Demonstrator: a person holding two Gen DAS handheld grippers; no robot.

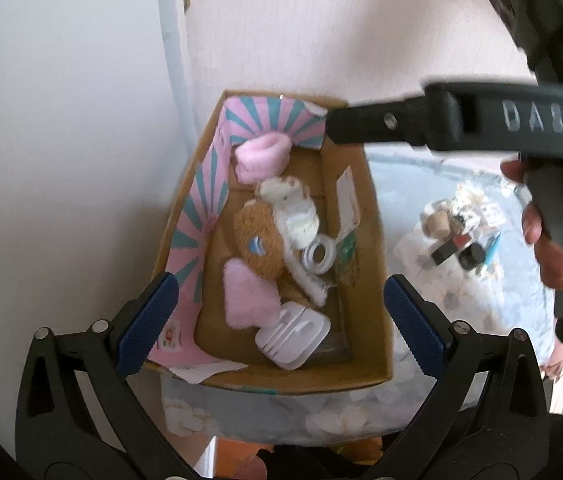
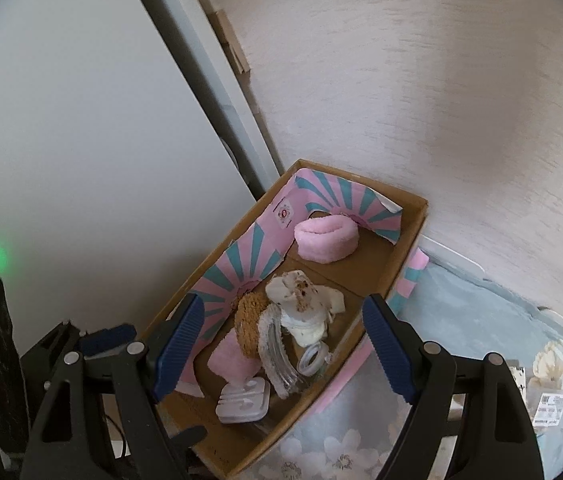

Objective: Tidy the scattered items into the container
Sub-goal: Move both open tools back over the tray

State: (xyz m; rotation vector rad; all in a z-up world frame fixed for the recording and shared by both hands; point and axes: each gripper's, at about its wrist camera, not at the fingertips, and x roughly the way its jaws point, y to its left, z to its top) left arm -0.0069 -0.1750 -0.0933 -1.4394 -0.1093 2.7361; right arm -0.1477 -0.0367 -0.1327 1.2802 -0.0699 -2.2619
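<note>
Both grippers, left and right, hang released over the part-filled cardboard box, while a small pile at 3 o'clock remains.

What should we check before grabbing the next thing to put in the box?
1. Left hand-held gripper open and holding nothing: ok.
2. Right hand-held gripper open and holding nothing: ok.
3. Cardboard box has room near the pink rolled cloth: ok.
4. Items still outside on the floral cloth, such as the small black jar: not ok.
5. Which one is easiest to pick: cannot tell.
</note>
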